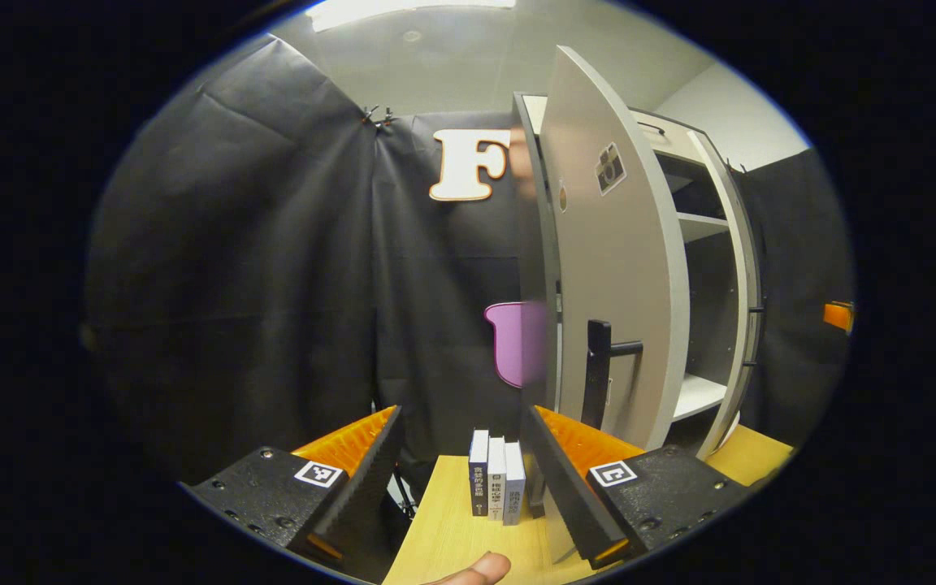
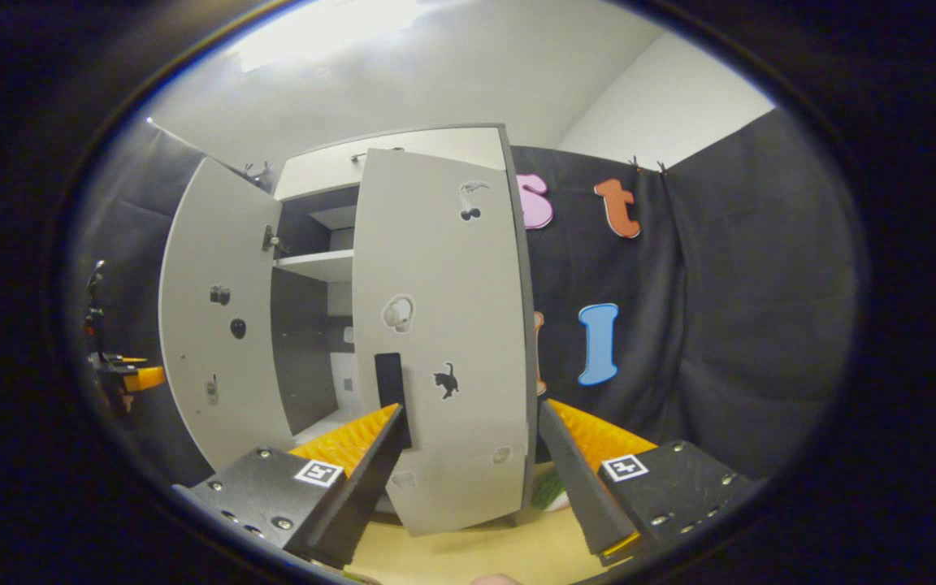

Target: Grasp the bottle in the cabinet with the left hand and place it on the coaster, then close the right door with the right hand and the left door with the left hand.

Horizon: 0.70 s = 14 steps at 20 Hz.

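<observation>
Black cloth hangs as the booth wall at the left of the left gripper view. Below it the left tongs (image 1: 461, 455) stand open with nothing between their fingers, above the pale wooden table (image 1: 452, 544). A fingertip (image 1: 480, 569) shows at the bottom edge. Between the fingers, farther off, three small books (image 1: 496, 483) stand upright side by side on the table. To their right the cabinet (image 1: 699, 244) stands with its left door (image 1: 622, 268) swung out, a dark handle (image 1: 598, 374) low on it and a few stickers higher up. Bare shelves show inside past the door. I cannot make out the bottle or the coaster.

At the left of the right gripper view, the other gripper (image 2: 123, 374) shows far off. Then comes the left door (image 2: 216, 325), ajar, the dark cabinet interior with a shelf (image 2: 318, 264), and the right door (image 2: 444, 341), partly open, with its dark handle (image 2: 391, 390). The right tongs (image 2: 472, 455) are open and empty, just before the right door's lower part.
</observation>
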Tool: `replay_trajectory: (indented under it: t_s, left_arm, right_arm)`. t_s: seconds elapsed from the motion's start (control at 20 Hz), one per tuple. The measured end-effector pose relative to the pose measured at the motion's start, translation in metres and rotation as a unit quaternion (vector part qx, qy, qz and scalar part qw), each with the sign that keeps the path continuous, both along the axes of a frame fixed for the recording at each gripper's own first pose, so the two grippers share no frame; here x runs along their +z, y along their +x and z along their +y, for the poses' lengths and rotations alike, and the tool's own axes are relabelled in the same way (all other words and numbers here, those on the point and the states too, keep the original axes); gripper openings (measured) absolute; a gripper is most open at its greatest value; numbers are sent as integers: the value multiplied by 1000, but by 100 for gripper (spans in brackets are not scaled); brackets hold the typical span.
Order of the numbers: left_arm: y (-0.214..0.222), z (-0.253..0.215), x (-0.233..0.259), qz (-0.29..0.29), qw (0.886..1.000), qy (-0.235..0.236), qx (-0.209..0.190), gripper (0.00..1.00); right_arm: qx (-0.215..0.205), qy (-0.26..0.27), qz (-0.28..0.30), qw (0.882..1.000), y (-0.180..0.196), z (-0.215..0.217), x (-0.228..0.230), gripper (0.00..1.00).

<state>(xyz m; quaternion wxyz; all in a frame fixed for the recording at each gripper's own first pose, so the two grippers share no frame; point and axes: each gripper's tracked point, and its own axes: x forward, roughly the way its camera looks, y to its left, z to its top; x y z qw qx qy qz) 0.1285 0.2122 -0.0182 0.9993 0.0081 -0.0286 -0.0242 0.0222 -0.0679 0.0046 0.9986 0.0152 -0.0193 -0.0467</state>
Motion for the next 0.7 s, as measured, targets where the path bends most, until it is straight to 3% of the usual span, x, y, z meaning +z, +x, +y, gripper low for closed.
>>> replay_trajectory:
  t_s: [0.1, 0.25, 0.35, 0.7]
  left_arm:
    - [8, -28, -6, 21, 999, 0, -29, 95]
    - [6, -45, -3, 16, 999, -17, -46, 86]
    - [3, -59, -4, 26, 997, -34, -57, 86]
    - [-2, -103, 5, 26, 999, 5, -33, 88]
  right_arm:
    - [-1, 4, -2, 1000, -17, -8, 1, 100]
    - [-4, 2, -10, 1000, -41, -25, 3, 100]
    - [1, -1, -13, 1000, -52, -34, 3, 100]
    - [11, 5, -20, 1000, -75, -56, 7, 97]
